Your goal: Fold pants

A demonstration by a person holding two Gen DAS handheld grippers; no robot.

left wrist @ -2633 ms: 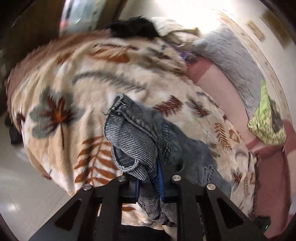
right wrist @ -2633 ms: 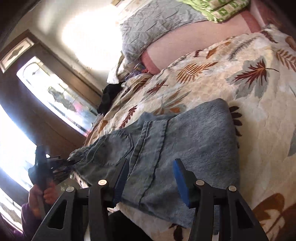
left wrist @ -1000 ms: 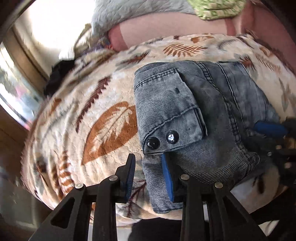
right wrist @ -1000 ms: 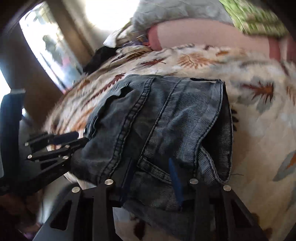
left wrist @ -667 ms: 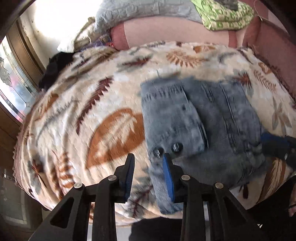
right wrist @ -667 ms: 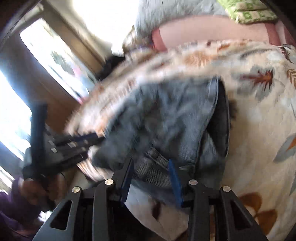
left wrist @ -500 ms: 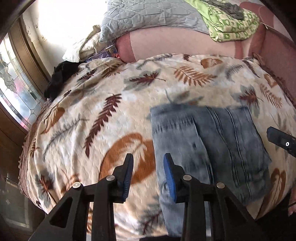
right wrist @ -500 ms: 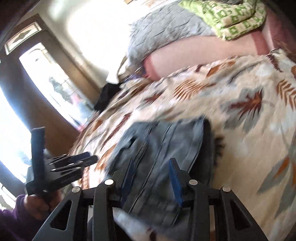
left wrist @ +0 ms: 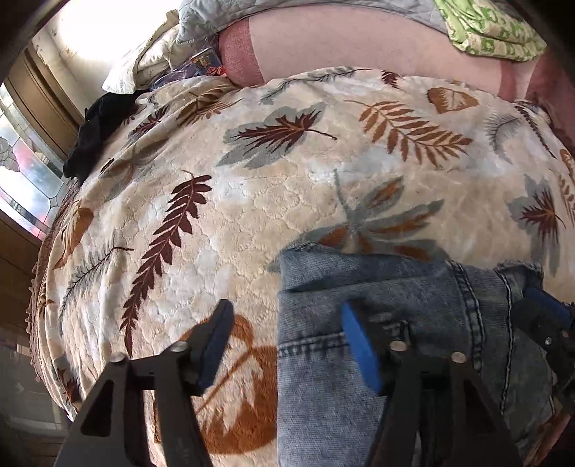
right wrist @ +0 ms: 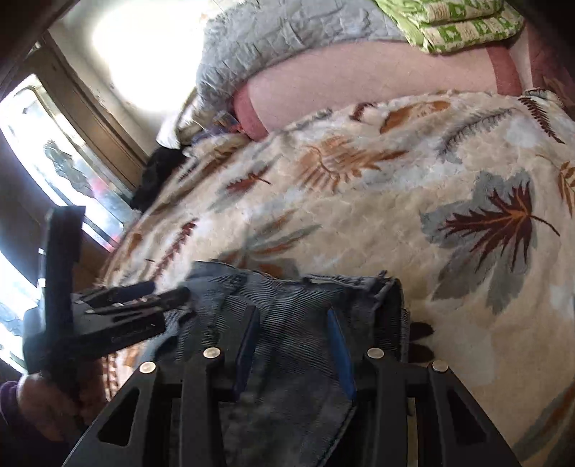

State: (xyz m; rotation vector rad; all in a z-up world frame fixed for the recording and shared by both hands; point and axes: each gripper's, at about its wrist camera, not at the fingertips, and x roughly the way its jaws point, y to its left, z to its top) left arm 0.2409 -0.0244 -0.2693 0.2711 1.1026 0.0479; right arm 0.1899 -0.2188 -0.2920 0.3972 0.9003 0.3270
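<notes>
The folded blue denim pants [left wrist: 395, 323] lie flat on the leaf-print blanket [left wrist: 287, 179] near the bed's front edge; they also show in the right wrist view [right wrist: 294, 323]. My left gripper [left wrist: 287, 345] is open and empty over the pants' left edge. My right gripper [right wrist: 293, 345] is open just above the pants, nothing held. The left gripper shows from the side in the right wrist view [right wrist: 158, 291], and a fingertip of the right gripper shows in the left wrist view [left wrist: 546, 309].
A pink bolster [left wrist: 359, 46], a grey quilt [right wrist: 287, 39] and a green patterned cloth [left wrist: 492, 32] lie at the head of the bed. A black garment [left wrist: 93, 140] lies at the far left. A stained-glass window [left wrist: 25, 169] is on the left.
The pants were folded and laid down on the blanket. Both grippers have let go of them, and the left one has opened wider.
</notes>
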